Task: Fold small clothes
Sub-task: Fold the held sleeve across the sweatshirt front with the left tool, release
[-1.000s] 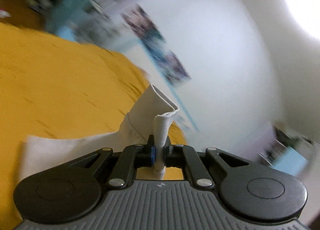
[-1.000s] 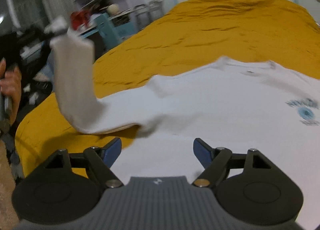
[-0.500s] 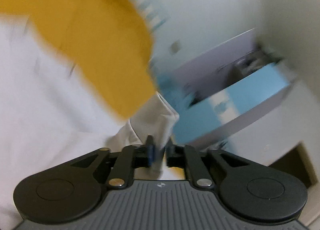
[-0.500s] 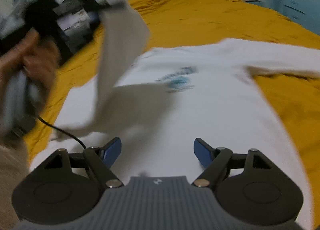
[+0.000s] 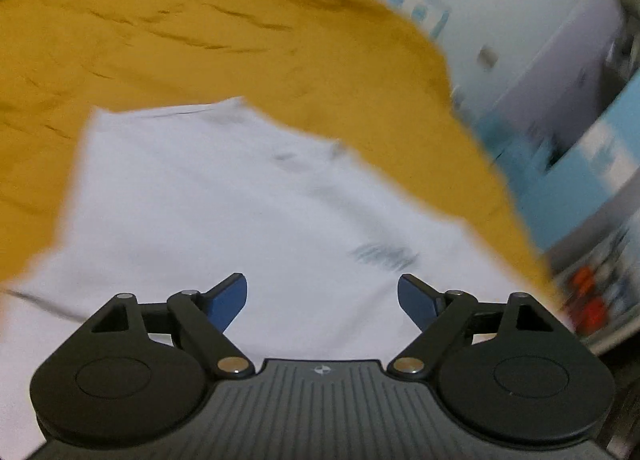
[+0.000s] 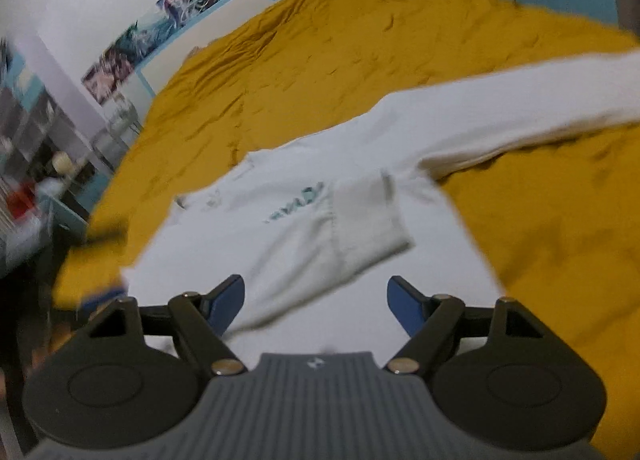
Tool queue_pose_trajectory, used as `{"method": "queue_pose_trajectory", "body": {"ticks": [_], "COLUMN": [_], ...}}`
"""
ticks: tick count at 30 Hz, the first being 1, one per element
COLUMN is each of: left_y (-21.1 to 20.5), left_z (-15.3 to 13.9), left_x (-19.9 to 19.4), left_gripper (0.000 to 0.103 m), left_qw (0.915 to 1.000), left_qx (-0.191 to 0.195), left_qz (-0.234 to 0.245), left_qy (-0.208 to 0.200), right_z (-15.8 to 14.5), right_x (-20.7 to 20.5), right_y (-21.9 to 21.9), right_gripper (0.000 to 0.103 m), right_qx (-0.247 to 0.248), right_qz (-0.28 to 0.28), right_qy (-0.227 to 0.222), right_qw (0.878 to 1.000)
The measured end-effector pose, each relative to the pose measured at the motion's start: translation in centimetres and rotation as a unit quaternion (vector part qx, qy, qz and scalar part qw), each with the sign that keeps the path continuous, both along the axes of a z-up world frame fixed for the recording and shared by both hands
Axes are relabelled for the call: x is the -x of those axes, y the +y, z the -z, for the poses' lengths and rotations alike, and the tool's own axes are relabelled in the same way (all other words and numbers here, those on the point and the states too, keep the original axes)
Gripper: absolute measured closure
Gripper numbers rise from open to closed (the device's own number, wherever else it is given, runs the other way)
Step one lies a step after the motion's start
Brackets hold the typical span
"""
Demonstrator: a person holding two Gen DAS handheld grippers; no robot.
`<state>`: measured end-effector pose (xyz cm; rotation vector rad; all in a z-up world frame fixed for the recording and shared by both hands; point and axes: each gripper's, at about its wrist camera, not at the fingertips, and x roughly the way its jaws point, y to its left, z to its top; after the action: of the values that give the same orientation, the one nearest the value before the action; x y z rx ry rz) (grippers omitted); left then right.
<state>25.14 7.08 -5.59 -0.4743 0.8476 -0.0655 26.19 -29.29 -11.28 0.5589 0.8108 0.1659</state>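
Observation:
A small white long-sleeved shirt (image 6: 304, 260) lies flat on a mustard-yellow bedspread (image 6: 320, 72). One sleeve (image 6: 352, 220) lies folded across the chest over a teal print. The other sleeve (image 6: 520, 116) stretches out to the right. My right gripper (image 6: 316, 300) is open and empty, just above the shirt's lower part. In the left wrist view the shirt (image 5: 224, 200) fills the middle, blurred by motion. My left gripper (image 5: 322, 300) is open and empty above it.
The bedspread (image 5: 200, 40) surrounds the shirt on all sides. A white wall with posters (image 6: 160, 32) is behind the bed. Shelves and clutter (image 6: 36, 180) stand at the bed's left side. Blue furniture (image 5: 580, 164) stands off the bed's edge.
My left gripper carried the sleeve over the shirt's body, opened and let it go. The sleeve now lies folded across the chest. My right gripper stayed open.

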Motion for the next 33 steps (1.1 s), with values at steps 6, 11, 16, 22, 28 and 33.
{"method": "queue_pose_trajectory", "body": {"ticks": [6,11,16,22,28,33], "left_y": [5.7,8.9,9.8,8.5,6.8,7.0], "left_z": [-0.1,1.5,3.3,3.3,3.9,7.6], "left_x": [4.3,3.9,4.1,2.4,1.9,-0.8], "left_gripper": [0.003,0.004,0.004,0.004,0.004,0.007], "left_qw": [0.9857,0.9933,0.9967,0.9956,0.9981,0.9935], "left_qx": [-0.139,-0.104,-0.042,-0.086,-0.053,-0.100], "left_qz": [-0.094,-0.048,-0.066,-0.038,0.004,-0.019], "left_qy": [0.014,-0.017,-0.022,-0.012,-0.031,0.052], "right_z": [2.6,4.1,4.7,3.5,4.1,5.0], "right_x": [-2.9,-4.6,-5.6,-5.3,-3.8,-2.5], "right_y": [0.3,-0.2,-0.2,-1.3,-2.1,-2.0], "right_gripper": [0.032,0.035,0.089,0.102,0.103,0.103], "right_qx": [-0.018,-0.045,-0.046,-0.048,-0.017,-0.012], "right_qz": [0.069,0.130,0.140,0.138,0.150,0.145], "right_qy": [0.063,0.066,0.065,0.042,0.051,0.047], "right_qw": [0.995,0.988,0.987,0.988,0.987,0.988]}}
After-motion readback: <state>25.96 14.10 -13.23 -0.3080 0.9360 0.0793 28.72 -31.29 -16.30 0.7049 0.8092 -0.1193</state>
